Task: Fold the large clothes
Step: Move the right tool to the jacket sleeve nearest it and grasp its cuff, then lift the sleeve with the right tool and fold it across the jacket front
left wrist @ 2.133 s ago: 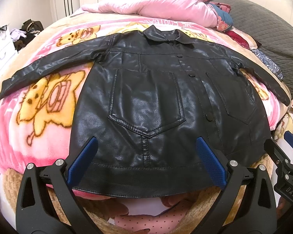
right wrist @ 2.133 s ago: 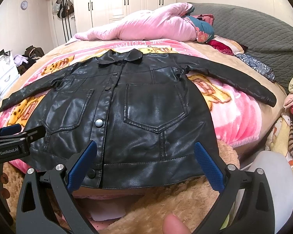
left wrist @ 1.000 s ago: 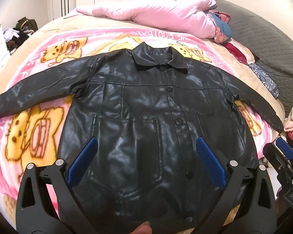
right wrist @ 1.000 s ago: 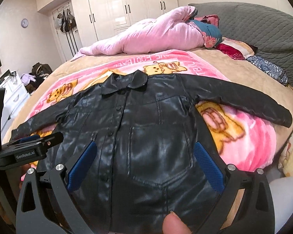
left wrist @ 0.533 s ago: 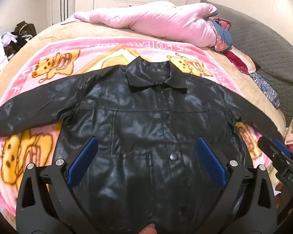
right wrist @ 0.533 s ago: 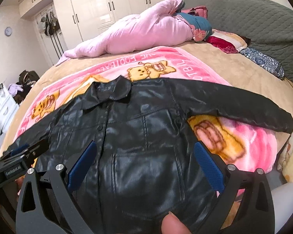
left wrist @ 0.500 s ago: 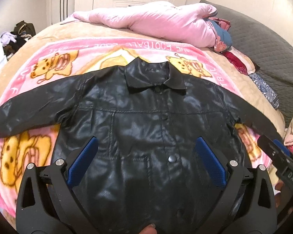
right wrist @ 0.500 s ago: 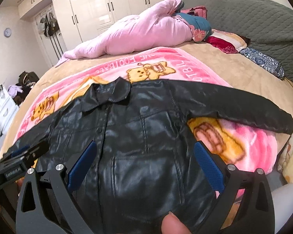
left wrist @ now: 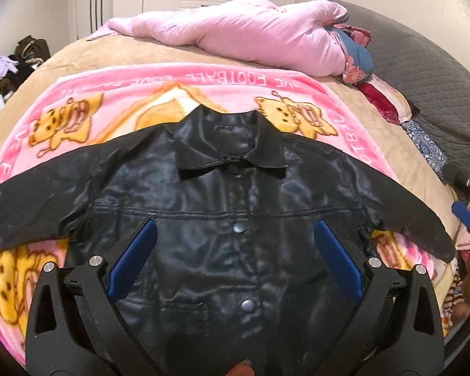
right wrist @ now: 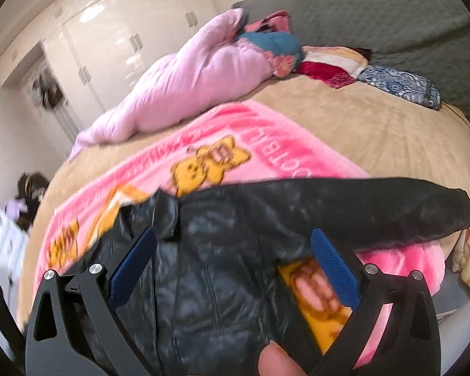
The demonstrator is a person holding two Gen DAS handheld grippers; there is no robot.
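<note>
The black leather jacket (left wrist: 235, 219) lies flat and buttoned across the frame's centre on the pink cartoon blanket (left wrist: 78, 100), sleeves outspread; no fold is made yet. The left gripper (left wrist: 235, 260) and right gripper (right wrist: 232, 260) hover over it, jaws apart, empty.

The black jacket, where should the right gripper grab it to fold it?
Probably the cuff end of the jacket's right sleeve. It lies stretched flat on the pink blanket, so the open right gripper could come from the outer side and pinch its edge.
</note>
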